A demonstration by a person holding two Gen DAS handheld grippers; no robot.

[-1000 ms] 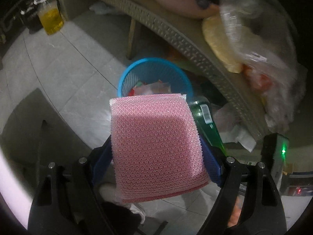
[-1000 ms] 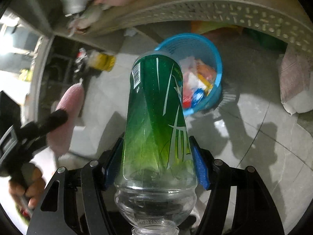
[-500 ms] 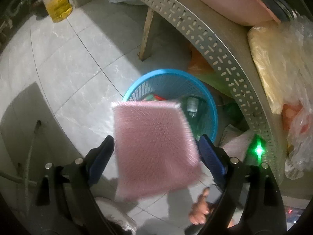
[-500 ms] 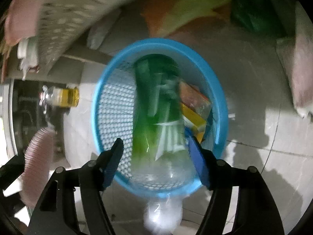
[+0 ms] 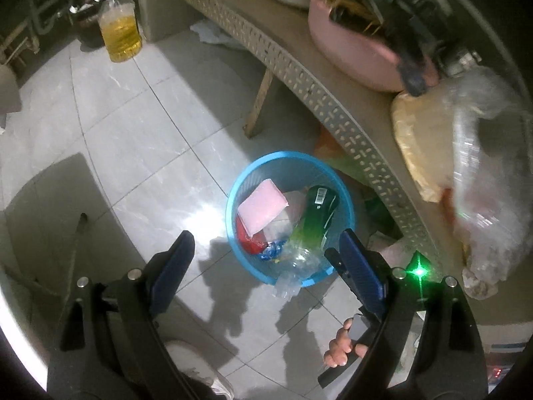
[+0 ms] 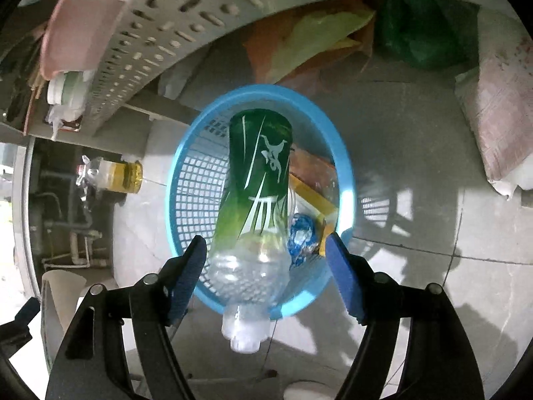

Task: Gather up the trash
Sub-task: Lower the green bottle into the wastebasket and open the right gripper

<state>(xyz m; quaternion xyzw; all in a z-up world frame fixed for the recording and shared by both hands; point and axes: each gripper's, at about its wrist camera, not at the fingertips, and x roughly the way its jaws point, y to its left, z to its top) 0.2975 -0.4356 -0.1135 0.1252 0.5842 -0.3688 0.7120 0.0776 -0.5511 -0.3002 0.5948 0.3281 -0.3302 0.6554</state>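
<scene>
A blue mesh basket (image 5: 233,200) stands on the tiled floor beside a perforated table. The pink sponge (image 5: 263,211) lies inside it on other trash. The green-labelled plastic bottle (image 5: 314,216) lies in the basket with its neck over the near rim. My left gripper (image 5: 266,266) is open and empty above the floor in front of the basket. In the right wrist view, my right gripper (image 6: 266,270) is open and empty just above the basket (image 6: 180,180), with the bottle (image 6: 256,180) lying free between and beyond its fingers.
A perforated grey table (image 5: 299,76) carries a pink basin (image 5: 353,46) and plastic bags (image 5: 483,166). A jug of yellow liquid (image 5: 120,30) stands on the floor at the back left. Bags and papers (image 6: 316,40) lie under the table behind the basket.
Both grippers opened. The pink sponge fell from the left gripper into the basket, and the bottle dropped from the right gripper into the basket.
</scene>
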